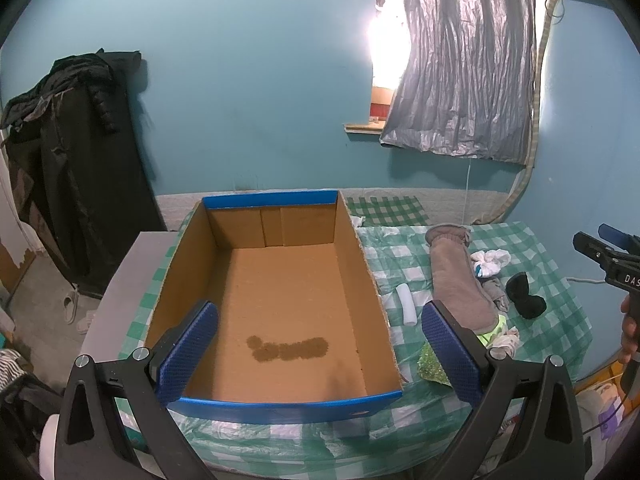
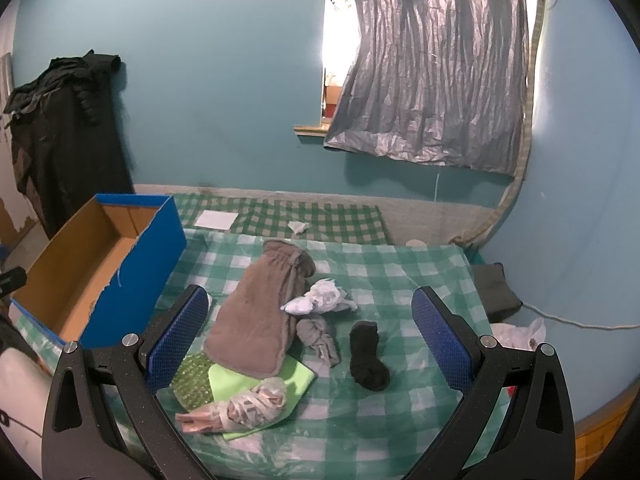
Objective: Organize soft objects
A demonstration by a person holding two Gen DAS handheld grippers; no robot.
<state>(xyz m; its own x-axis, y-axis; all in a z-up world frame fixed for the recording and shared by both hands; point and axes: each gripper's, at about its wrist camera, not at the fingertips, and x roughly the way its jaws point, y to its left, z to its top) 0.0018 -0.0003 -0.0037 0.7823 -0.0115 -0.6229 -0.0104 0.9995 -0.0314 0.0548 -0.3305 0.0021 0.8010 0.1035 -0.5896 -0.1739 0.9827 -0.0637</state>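
- The box (image 1: 280, 300) sits on the checked cloth (image 2: 400, 280); it is open-topped cardboard with blue outer walls and holds nothing but a dark stain (image 1: 288, 349) on its floor.
- The left gripper (image 1: 318, 354) hangs over the box's near wall, jaws wide, nothing between them; its left finger is inside the box line, its right finger outside the box's right wall.
- The right gripper (image 2: 304, 340) hovers over the pile to the right of the box, jaws wide and gripping nothing.
- A brown towel (image 2: 260, 312) lies just right of the box, running away from the camera.
- A white cloth (image 2: 320, 300) touches the towel's right edge, and a grey sock (image 2: 320, 340) lies just below that cloth.
- A black sock (image 2: 368, 360) lies farther right of the box, apart from the grey sock.
- A green cloth (image 2: 256, 384) pokes out from under the towel's near end, with a glittery green piece (image 2: 192, 380) on its box side.
- A pale patterned bundle (image 2: 244, 404) rests on the green cloth's near edge.
- A white roll (image 1: 408, 304) lies between the box and the towel.
- Dark clothes (image 1: 72, 160) hang on the wall left of the box; a grey curtain (image 1: 468, 60) hangs beyond it to the right.
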